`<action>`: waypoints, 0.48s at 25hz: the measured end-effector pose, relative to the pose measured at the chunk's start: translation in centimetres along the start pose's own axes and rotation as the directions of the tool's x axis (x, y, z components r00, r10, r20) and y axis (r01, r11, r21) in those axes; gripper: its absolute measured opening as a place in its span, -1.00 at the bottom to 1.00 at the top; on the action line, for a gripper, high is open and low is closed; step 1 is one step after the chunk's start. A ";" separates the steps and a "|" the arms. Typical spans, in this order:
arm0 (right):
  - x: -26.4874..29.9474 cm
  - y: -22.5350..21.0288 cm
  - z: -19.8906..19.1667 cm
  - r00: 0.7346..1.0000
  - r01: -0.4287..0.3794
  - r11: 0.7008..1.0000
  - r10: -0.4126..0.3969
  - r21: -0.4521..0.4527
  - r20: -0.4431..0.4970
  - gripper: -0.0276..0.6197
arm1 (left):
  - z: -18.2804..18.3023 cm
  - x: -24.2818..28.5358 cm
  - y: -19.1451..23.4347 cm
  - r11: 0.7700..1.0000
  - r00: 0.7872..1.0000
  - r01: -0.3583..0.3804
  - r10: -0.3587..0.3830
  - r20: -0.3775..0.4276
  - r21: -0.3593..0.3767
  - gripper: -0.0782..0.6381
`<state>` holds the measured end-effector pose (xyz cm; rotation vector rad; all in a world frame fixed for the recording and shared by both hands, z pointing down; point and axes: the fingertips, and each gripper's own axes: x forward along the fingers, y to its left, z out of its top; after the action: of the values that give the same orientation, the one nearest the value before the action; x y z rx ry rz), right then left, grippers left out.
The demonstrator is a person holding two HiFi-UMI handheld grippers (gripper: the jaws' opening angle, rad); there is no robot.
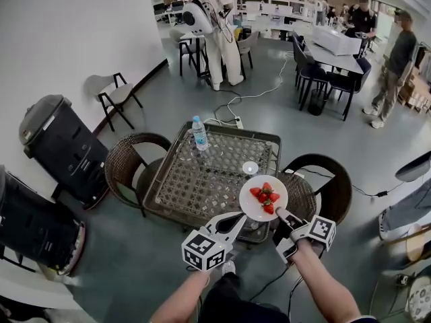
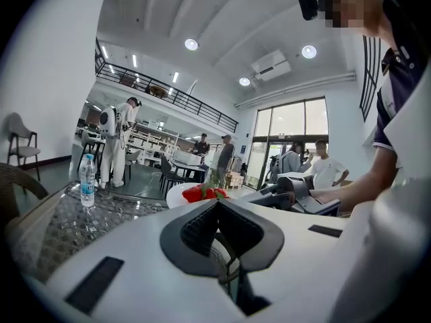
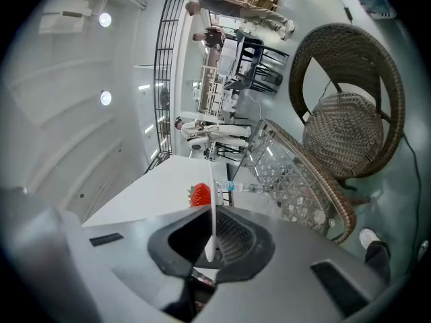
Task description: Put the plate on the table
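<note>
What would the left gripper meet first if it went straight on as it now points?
Probably the plate of strawberries held by the right gripper, directly ahead of the left gripper; depth is unclear.

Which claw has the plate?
The right claw: it is shut on the rim of the plate, which carries strawberries. The left claw sits near the plate with nothing between its jaws.

We find the hall bright and evenly lit by round ceiling lights [image 2: 192, 44] and tall windows [image 2: 289, 136] at the far right. Glare speckles the glass table [image 1: 202, 180], and its shadow on the floor [image 1: 168, 106] is soft. Both gripper views bow hard toward black, vignetted corners, with the nearest parts blurred.
</note>
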<state>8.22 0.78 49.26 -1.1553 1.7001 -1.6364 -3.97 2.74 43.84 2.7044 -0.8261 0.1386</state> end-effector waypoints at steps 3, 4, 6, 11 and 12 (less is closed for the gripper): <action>2.9 0.6 0.5 1.000 0.007 1.000 -0.007 -0.004 0.007 -0.86 | 0.9 0.4 3.0 1.000 1.000 0.007 -0.007 -0.003 -0.010 -0.76; 3.8 0.8 0.8 1.000 0.009 1.000 -0.009 -0.005 0.011 -0.86 | 1.1 0.5 3.9 1.000 1.000 0.010 -0.010 -0.002 -0.014 -0.76; 5.5 1.1 1.3 1.000 0.017 1.000 -0.017 -0.008 0.023 -0.86 | 1.7 0.8 5.7 1.000 1.000 0.018 -0.018 -0.001 -0.019 -0.76; 8.7 1.2 2.5 0.997 0.050 0.999 -0.049 -0.019 0.058 -0.86 | 2.4 1.3 9.4 0.999 0.999 0.032 -0.032 0.001 -0.037 -0.76; 9.2 1.2 2.7 0.997 0.052 0.998 -0.050 -0.024 0.063 -0.86 | 2.4 1.3 10.1 0.999 0.999 0.032 -0.032 0.000 -0.039 -0.76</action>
<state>5.54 -8.52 49.44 -1.2577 1.6698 -1.5965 -8.48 -6.67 44.43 2.6795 -0.7768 0.1155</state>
